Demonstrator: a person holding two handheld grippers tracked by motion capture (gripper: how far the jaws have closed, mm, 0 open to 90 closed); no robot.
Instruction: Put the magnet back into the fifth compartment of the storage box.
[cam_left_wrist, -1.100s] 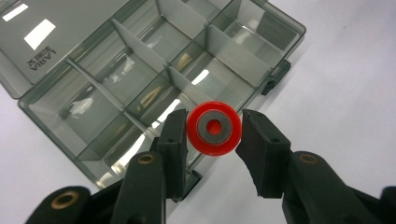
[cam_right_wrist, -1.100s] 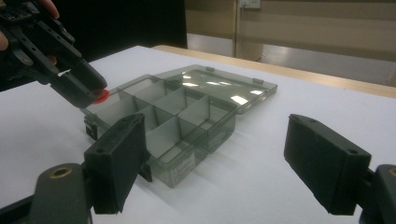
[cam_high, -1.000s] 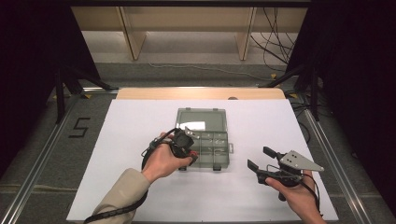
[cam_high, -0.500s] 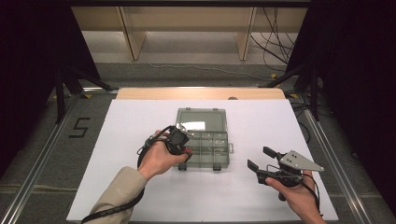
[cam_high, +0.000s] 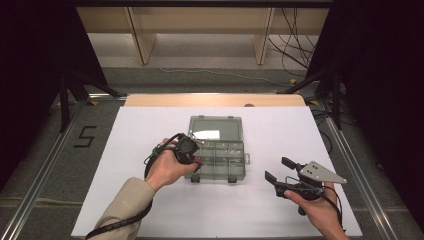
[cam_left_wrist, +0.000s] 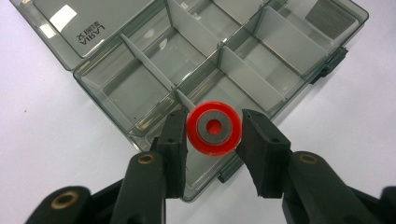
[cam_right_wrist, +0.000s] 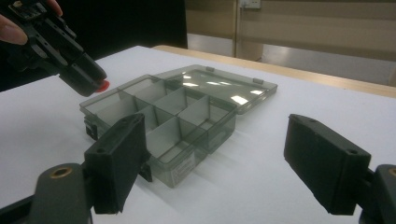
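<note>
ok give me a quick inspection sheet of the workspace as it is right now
surface: white table top, wooden strip along its far edge.
job's things: clear grey compartment box lying open, lid flat behind it; compartments look empty. Red ring with grey centre held over the box's near left corner.
clutter: nothing seen.
grippers: left tool shut on the red ring; right tool open, holding nothing, to the right of the box.
cables: black cable trailing from the left tool along the sleeve; more cables on the floor at the far right.
surroundings: dark curtains at both sides, wooden furniture legs beyond, a "5" marked on the floor at left.
</note>
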